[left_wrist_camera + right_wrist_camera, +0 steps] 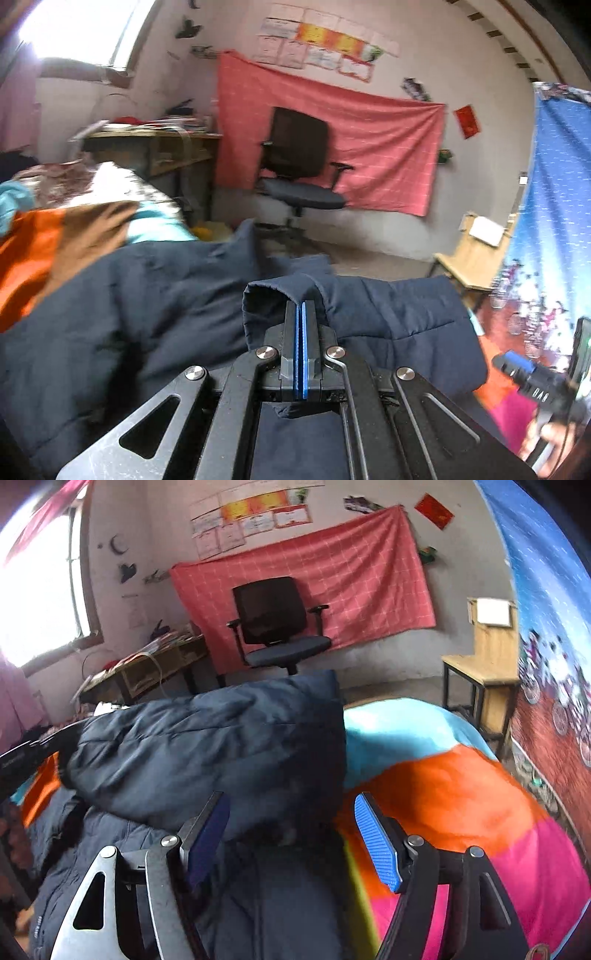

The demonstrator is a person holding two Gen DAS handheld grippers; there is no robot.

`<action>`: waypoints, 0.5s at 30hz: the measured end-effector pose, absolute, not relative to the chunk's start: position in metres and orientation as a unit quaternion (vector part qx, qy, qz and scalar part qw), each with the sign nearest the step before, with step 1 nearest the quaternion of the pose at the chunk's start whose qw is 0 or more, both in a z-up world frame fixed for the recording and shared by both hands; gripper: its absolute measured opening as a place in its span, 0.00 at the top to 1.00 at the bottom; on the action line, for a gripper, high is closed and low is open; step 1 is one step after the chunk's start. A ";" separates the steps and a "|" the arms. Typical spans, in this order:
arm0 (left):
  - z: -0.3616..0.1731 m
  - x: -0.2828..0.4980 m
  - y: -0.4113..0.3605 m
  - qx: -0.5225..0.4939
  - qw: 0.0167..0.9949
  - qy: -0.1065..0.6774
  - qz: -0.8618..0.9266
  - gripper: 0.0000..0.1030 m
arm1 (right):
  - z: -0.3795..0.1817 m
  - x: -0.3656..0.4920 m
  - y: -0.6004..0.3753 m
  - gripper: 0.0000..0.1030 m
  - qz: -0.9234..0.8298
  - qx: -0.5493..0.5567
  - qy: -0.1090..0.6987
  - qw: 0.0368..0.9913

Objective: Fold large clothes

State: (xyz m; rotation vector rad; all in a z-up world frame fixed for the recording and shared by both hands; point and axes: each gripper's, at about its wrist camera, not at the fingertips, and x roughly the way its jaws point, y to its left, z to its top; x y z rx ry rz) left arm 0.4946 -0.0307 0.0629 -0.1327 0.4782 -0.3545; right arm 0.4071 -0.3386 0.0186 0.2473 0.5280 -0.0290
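A large navy padded jacket (155, 302) lies on a bed with a striped orange, teal and pink blanket (461, 797). My left gripper (302, 306) is shut on a fold of the jacket's edge and lifts it. In the right wrist view the jacket (221, 746) is heaped, one part folded over the rest. My right gripper (291, 830) is open and empty, its blue pads (376, 842) wide apart, just above the jacket's right edge. The right gripper also shows at the lower right of the left wrist view (524, 373).
A black office chair (277, 627) stands before a red cloth (332, 576) hung on the wall. A cluttered wooden desk (147, 664) is at the left under a window. A wooden stool (484, 668) stands at the right by a blue patterned hanging (546, 627).
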 end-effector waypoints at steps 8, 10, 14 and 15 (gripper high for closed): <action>0.016 0.494 0.023 -0.038 0.954 0.279 -0.102 1.00 | 0.018 0.461 -0.314 0.37 0.018 0.118 0.296 0.948; 0.007 0.496 0.023 -0.020 0.954 0.283 -0.094 1.00 | 0.012 0.477 -0.306 0.37 0.016 0.097 0.309 0.946; -0.018 0.501 0.022 0.000 0.947 0.311 -0.078 1.00 | -0.011 0.507 -0.295 0.60 0.013 0.071 0.347 0.935; -0.023 0.503 0.023 0.004 0.945 0.319 -0.074 1.00 | -0.021 0.517 -0.293 0.62 0.010 0.066 0.365 0.929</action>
